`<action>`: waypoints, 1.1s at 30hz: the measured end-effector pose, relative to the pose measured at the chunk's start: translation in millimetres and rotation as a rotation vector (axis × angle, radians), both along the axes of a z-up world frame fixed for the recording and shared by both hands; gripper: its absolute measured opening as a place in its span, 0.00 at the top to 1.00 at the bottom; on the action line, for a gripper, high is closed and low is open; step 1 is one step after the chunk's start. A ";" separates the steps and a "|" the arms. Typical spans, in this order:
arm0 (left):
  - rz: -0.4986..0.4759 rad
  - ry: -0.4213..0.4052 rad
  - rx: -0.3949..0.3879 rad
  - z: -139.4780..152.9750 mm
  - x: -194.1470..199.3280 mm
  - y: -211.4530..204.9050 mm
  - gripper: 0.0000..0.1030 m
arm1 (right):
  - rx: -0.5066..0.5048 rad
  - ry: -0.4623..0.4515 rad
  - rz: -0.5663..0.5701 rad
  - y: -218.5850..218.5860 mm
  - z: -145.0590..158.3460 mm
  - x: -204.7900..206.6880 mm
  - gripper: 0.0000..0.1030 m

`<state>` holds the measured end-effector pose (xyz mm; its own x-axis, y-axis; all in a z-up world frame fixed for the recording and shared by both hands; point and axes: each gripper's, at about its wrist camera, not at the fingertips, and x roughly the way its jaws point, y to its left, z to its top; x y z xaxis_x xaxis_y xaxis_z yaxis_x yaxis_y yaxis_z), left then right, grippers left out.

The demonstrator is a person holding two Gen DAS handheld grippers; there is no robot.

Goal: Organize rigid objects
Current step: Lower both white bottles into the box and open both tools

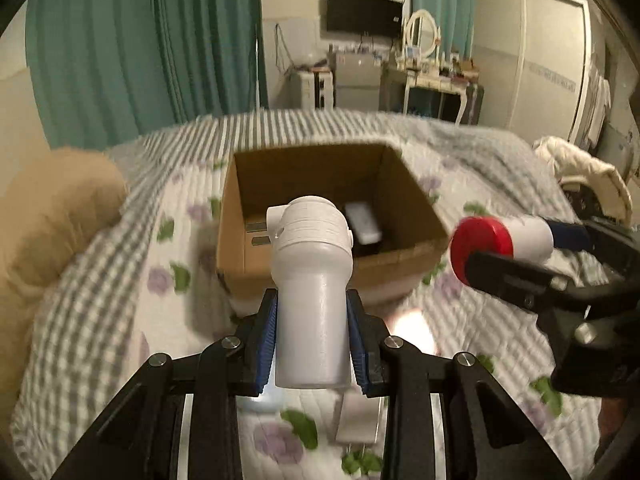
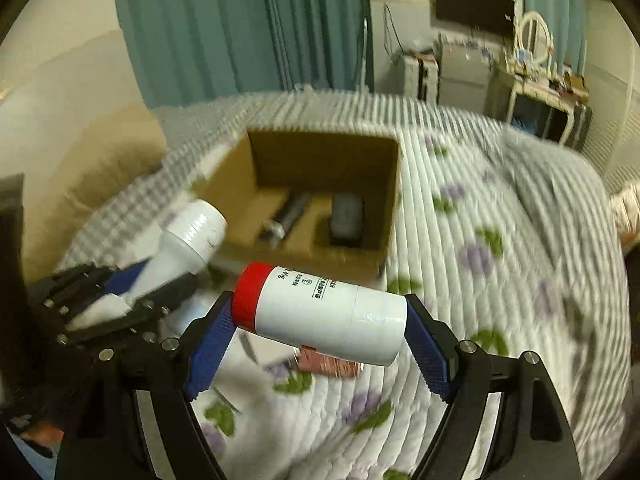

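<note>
Bottle crosswise, red cap leftward

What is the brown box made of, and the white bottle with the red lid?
The box looks like plain matte cardboard: dull brown walls with raw cut edges. The bottle in the right tongs looks like smooth, slightly glossy plastic with a printed label; its red cap is probably plastic too.

Dim, warm indoor light fills both views, with a bright glare patch on the quilt near its front edge in the left wrist view. Motion blur smears the quilt pattern and the cardboard box, worst in the right wrist view. Fisheye distortion bends the curtains, and all 4 corners go black.
</note>
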<state>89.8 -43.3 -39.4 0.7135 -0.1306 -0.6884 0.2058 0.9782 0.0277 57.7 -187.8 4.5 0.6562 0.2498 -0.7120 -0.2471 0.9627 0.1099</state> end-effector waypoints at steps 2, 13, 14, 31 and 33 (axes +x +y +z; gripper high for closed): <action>0.000 -0.022 -0.009 12.4 9.7 0.1 0.68 | -0.001 -0.039 0.010 3.2 22.0 9.3 0.21; 0.075 -0.006 -0.005 15.6 105.2 8.8 0.68 | -0.047 -0.082 0.023 25.4 54.8 108.5 0.21; 0.069 0.006 -0.002 10.0 112.1 8.8 0.68 | -0.056 -0.062 0.013 26.6 46.0 122.0 0.21; 0.043 0.087 0.030 -57.3 161.8 -5.6 0.52 | -0.038 0.088 -0.018 18.8 -64.7 215.8 0.20; 0.040 0.071 0.022 -53.4 158.6 -7.1 0.33 | -0.025 0.065 -0.011 15.9 -60.3 216.3 0.15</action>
<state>248.4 -50.4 -92.9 0.6674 -0.0874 -0.7396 0.1692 0.9849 0.0362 274.0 -171.9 -55.8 0.6108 0.2247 -0.7592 -0.2295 0.9680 0.1018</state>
